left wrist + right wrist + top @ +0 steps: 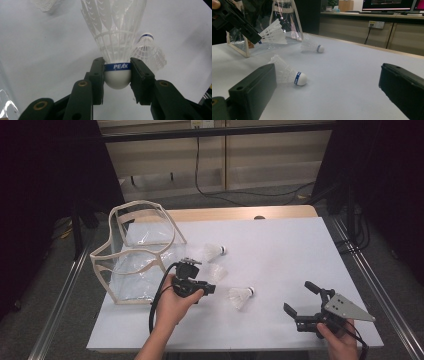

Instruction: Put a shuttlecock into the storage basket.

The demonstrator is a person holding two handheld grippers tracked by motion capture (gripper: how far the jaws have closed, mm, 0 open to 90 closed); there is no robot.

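Left gripper (117,72) jaws clamped on shuttlecock (117,45) at cork, lifted above bench (280,250) near clear bag (137,255). Feather-light, skirt fragile; cork is proper hold. Right gripper (305,302) jaws spread, nothing between.

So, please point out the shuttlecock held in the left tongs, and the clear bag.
held shuttlecock (117,79), left gripper view, on its white cork base.
clear bag (131,261), high view, on its beige front rim.
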